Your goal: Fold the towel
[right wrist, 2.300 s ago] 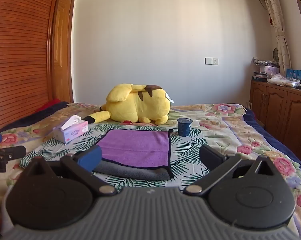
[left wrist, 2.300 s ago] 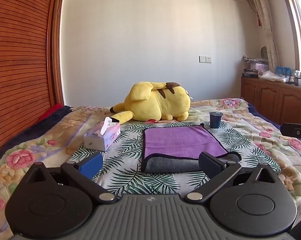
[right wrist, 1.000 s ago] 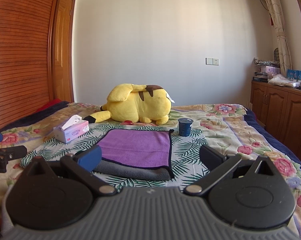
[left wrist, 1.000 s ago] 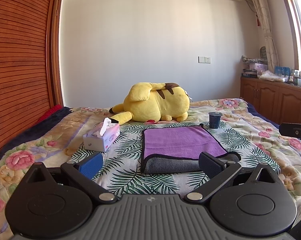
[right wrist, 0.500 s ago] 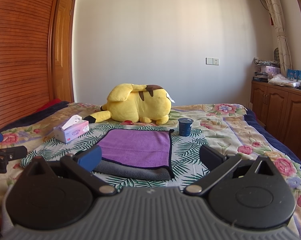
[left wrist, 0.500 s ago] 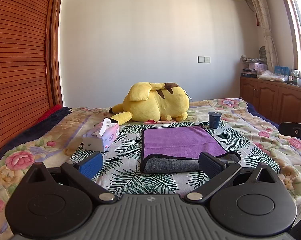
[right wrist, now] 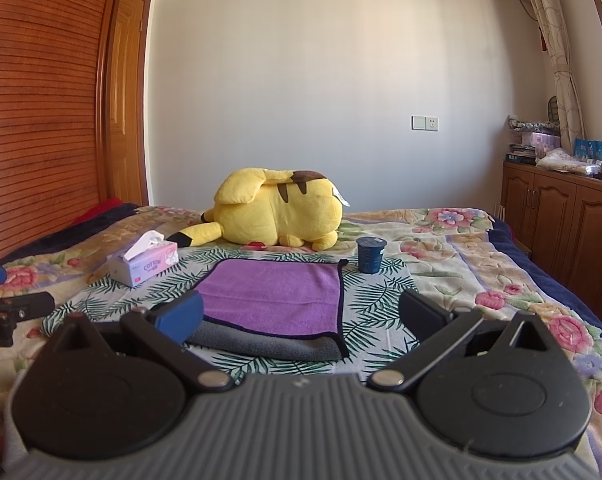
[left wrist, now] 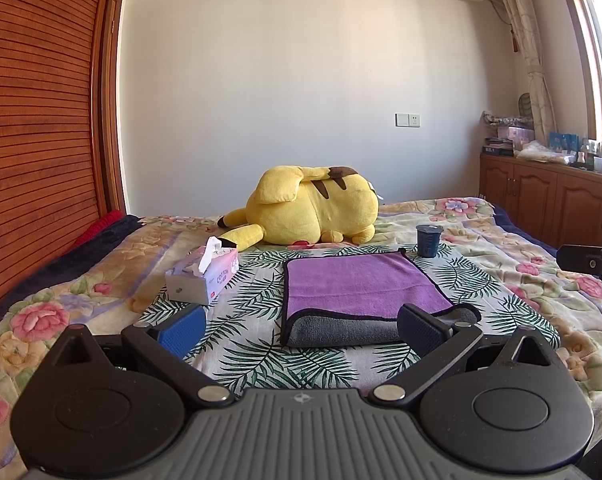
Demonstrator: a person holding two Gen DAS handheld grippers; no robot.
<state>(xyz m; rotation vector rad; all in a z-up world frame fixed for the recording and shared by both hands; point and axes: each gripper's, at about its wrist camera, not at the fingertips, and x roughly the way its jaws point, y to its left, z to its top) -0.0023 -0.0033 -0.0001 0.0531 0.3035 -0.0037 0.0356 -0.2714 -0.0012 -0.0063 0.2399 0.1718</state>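
Fuzzy cloth towel [left wrist: 357, 280] (probably microfibre)

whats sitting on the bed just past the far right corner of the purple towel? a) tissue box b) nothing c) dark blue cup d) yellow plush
c: a dark blue cup stands upright on the bed beside the far right corner of the purple towel; the tissue box lies off to the towel's left, and the yellow plush lies behind it.

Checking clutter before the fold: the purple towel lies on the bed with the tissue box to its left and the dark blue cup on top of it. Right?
Not quite. The dark blue cup stands on the bedspread beside the purple towel's far right corner, as the right wrist view shows. The tissue box is left of it.
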